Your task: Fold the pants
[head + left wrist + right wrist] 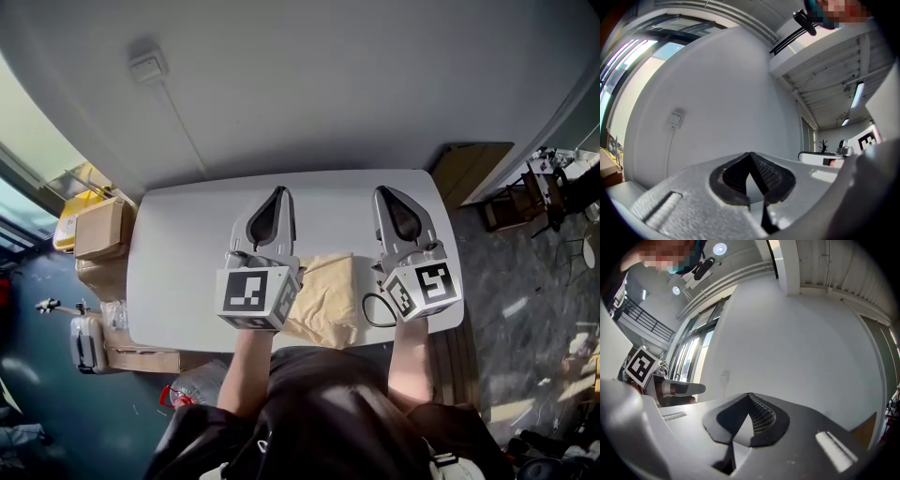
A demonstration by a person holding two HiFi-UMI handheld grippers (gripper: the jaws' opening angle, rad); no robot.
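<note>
The pants [326, 298] are a beige folded bundle lying on the white table [187, 244] near its front edge, between my two hands. My left gripper [278, 193] is held up above the table, left of the bundle, jaws shut with nothing in them. My right gripper [385, 194] hangs level with it on the right side, also shut and empty. In the left gripper view the closed tips [750, 154] point at a bare white wall. The right gripper view shows the same wall past its closed tips [749, 395]. Neither gripper touches the pants.
Cardboard boxes [98, 230] and a suitcase [86, 342] stand on the floor left of the table. A wooden board [473, 169] and a chair [520, 202] sit at the right. A black cable loop [375, 309] lies beside the pants.
</note>
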